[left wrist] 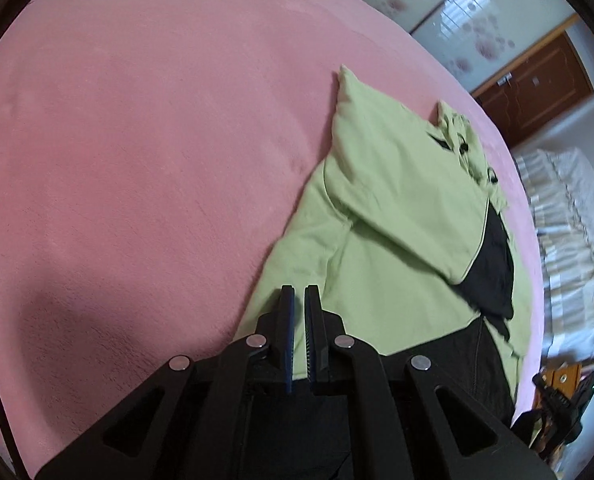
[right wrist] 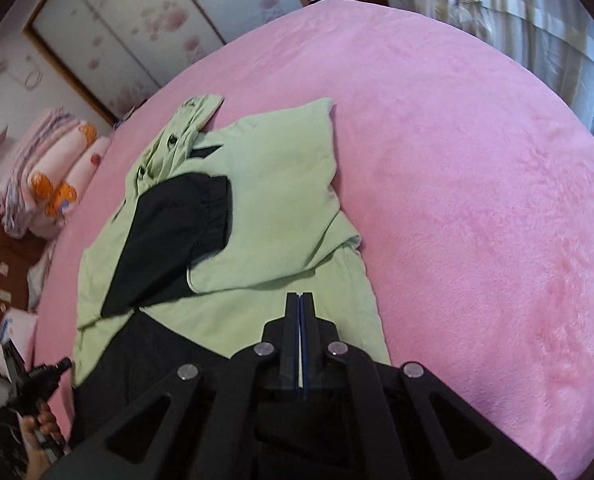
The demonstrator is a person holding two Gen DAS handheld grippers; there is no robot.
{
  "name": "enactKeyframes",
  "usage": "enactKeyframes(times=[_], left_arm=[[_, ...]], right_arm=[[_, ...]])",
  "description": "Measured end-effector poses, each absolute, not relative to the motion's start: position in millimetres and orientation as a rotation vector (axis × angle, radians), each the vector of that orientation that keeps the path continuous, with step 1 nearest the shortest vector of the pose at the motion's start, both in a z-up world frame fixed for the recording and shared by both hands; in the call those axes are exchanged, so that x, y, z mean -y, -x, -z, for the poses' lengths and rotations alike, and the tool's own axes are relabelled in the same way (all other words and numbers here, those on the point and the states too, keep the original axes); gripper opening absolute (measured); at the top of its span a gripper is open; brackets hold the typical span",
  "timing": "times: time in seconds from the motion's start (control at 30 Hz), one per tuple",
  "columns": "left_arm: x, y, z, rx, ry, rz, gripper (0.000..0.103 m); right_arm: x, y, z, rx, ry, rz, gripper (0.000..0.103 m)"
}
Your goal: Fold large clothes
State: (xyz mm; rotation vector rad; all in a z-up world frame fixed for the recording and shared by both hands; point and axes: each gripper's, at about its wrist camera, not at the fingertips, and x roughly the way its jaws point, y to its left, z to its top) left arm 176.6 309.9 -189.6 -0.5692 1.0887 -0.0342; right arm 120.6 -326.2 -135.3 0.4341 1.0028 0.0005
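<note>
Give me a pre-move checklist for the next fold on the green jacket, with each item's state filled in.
1. Left gripper empty and shut: ok.
2. Right gripper empty and shut: ok.
3. Green jacket lies on the pink blanket, not hanging off the edge: ok.
4. Sleeves folded in over the body: ok, the black-cuffed sleeve crosses the front.
5. Hem end flat and aligned: cannot tell, the grippers hide it.
6. Jacket fully folded: not ok, still long.
</note>
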Motion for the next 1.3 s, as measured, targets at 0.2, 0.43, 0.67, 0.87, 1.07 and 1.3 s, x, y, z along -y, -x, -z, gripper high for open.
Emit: enactKeyframes(times=[0.2,0.43,0.67,0.87,1.07,1.3], left_arm=[[-297.3,-156.0,179.7,-1.095,0.424,0.08,0.003],[-292.4,-111.8,147.6,-1.071,0.219,0.149,0.008],[-297.3,-62.3,142.0,-1.129,0.086,0.247,0.022],[-324.3,-28.3,148.3,-1.189,0.107,0.246,0.024],[-344.8,-5.3,159.2,-1.229,0.137,0.224,0.024],[-337.1,2.2,169.1,-1.255,0.098,0.239,0.024]], right_arm=[[300.3,-100.6,129.0,-1.027,-0.261,-0.076,0.003],[289.9,-52.4,100.8,-0.944,0.08,-0.088,0.054],[280.6,-20.3,98.6,-0.977,0.169,-0.224,0.056],[261.0,-33.0,112.8,-1.024,0.245,-0.395,0.064],[247.5,-71.2,137.3,-1.098,0.255,-0.501,0.064],[226.2,-85.7,164.1,-1.166,0.249,-0.592,0.062]])
